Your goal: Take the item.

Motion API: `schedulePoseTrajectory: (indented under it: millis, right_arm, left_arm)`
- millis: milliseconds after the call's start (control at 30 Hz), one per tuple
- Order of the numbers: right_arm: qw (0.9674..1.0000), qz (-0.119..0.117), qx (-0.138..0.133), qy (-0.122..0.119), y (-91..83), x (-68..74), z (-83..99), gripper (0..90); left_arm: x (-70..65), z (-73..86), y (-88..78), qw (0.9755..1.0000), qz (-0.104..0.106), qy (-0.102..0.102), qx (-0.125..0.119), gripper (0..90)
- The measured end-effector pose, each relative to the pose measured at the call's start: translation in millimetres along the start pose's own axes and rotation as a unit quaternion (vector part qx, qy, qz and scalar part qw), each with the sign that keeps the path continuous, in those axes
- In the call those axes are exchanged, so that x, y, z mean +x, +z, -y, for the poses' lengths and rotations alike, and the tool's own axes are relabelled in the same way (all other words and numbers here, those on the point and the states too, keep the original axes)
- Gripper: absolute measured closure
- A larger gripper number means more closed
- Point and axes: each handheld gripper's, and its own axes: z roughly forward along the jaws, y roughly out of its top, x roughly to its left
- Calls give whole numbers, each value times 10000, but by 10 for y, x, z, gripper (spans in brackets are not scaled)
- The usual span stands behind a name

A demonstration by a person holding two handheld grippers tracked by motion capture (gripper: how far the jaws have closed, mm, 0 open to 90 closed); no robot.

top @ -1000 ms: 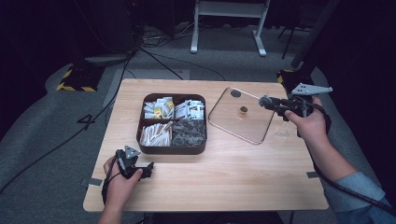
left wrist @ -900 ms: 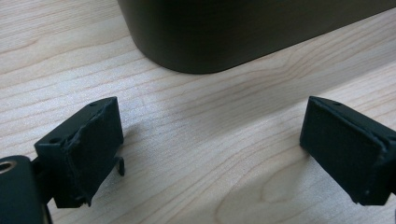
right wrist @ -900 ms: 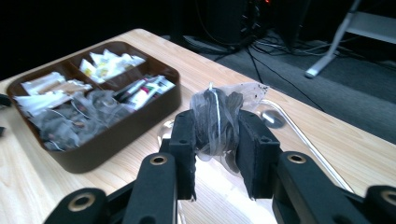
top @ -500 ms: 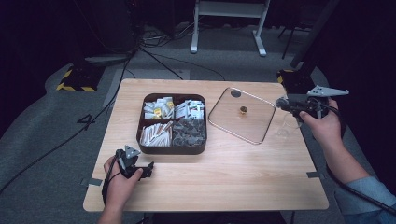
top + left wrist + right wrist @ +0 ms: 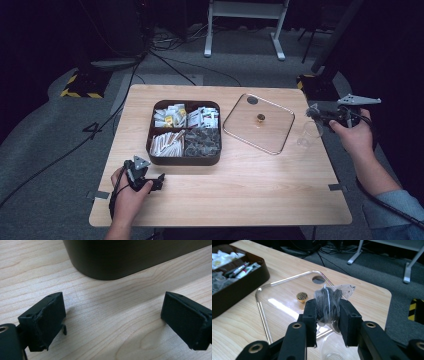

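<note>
My right gripper (image 5: pixel 328 315) is shut on a small clear plastic packet (image 5: pixel 329 301) with dark contents. In the high view the right gripper (image 5: pixel 316 114) hovers over the table's right edge, just past the clear lid (image 5: pixel 245 127), which has a gold knob (image 5: pixel 260 118). A clear glass cup (image 5: pixel 310 134) stands on the table directly below the packet (image 5: pixel 312 110). My left gripper (image 5: pixel 156 183) rests open on the table at the front left, and between its wide jaws lies bare wood (image 5: pixel 112 320). The dark compartment tray (image 5: pixel 185 161) stands just beyond it.
The tray (image 5: pixel 239 287) holds several packets and sticks in its compartments. The lid (image 5: pixel 282 302) lies flat between tray and cup (image 5: pixel 332 351). Tape marks (image 5: pixel 336 187) sit on the table's front corners. Cables and a stand's feet are on the floor behind.
My right hand has carried the packet rightward, from over the lid's edge to above the cup near the table's right edge. The left hand has stayed put.
</note>
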Motion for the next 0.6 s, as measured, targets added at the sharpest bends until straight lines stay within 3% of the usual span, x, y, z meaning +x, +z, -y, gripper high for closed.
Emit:
schedulePoseTrajectory:
  millis: [300, 600]
  right_arm:
    - [9993, 201, 312, 90, 87, -120, 212, 698]
    - [9980, 240, 549, 203, 146, -183, 362, 698]
  left_arm:
    - [1, 2, -2, 10000, -1, 5, -3, 61]
    - [1, 0, 0, 10000, -4, 3, -4, 61]
